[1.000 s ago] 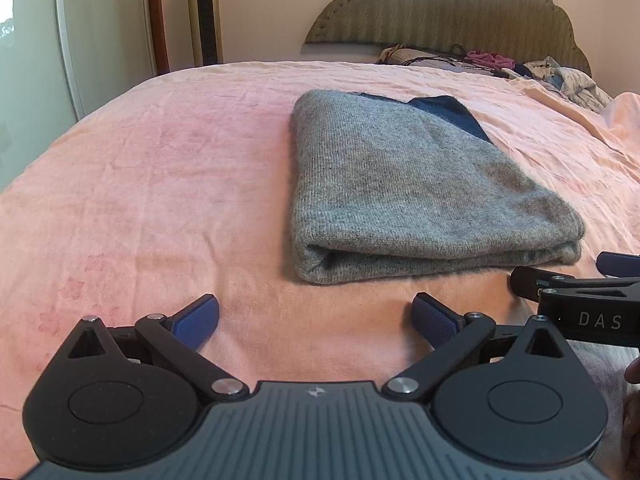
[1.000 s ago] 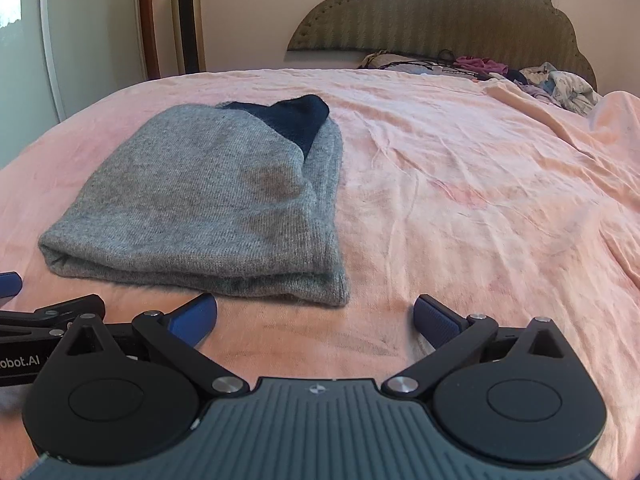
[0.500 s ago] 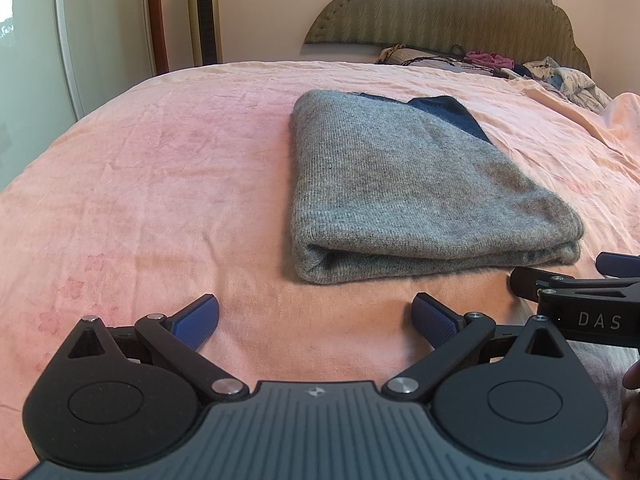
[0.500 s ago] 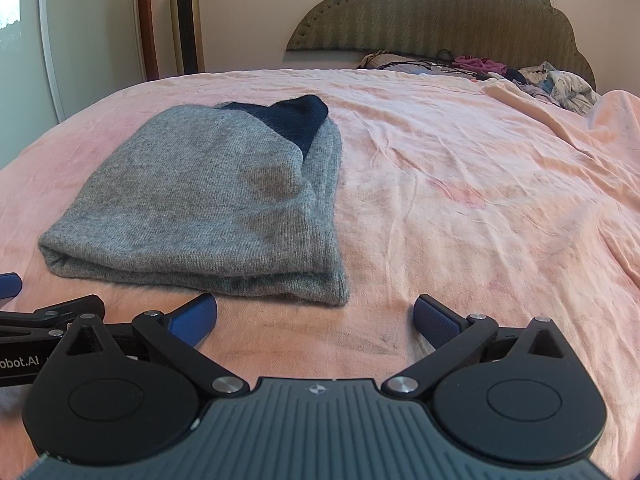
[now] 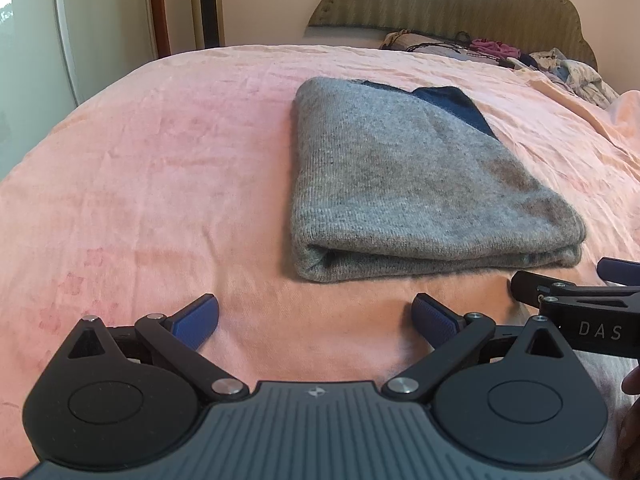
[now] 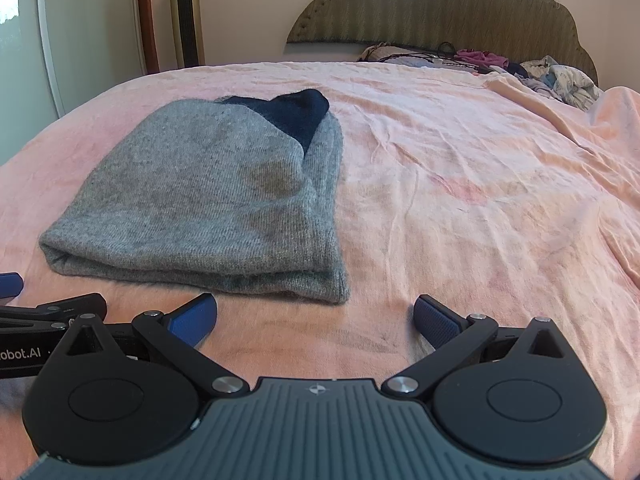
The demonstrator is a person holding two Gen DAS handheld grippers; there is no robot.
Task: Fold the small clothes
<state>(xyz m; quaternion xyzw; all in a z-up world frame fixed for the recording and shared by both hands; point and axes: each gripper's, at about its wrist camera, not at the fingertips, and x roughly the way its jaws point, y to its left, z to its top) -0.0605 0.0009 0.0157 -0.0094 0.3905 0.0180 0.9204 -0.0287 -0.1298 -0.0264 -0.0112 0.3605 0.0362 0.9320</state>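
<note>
A grey knit garment (image 5: 400, 184) lies folded flat on the pink bed sheet (image 5: 160, 184), with a dark blue part (image 5: 452, 104) showing at its far end. The same grey garment (image 6: 208, 208) sits left of centre in the right wrist view. My left gripper (image 5: 314, 318) is open over bare sheet, just short of the garment's near fold, holding nothing. My right gripper (image 6: 314, 318) is also open and empty, near the garment's front right corner. Each gripper's fingers show at the edge of the other's view.
A pile of loose clothes (image 6: 552, 76) lies at the head of the bed by the padded headboard (image 6: 440, 12). A tall tower fan (image 6: 186, 16) and a white door stand beyond the left side. The sheet to the right is wrinkled.
</note>
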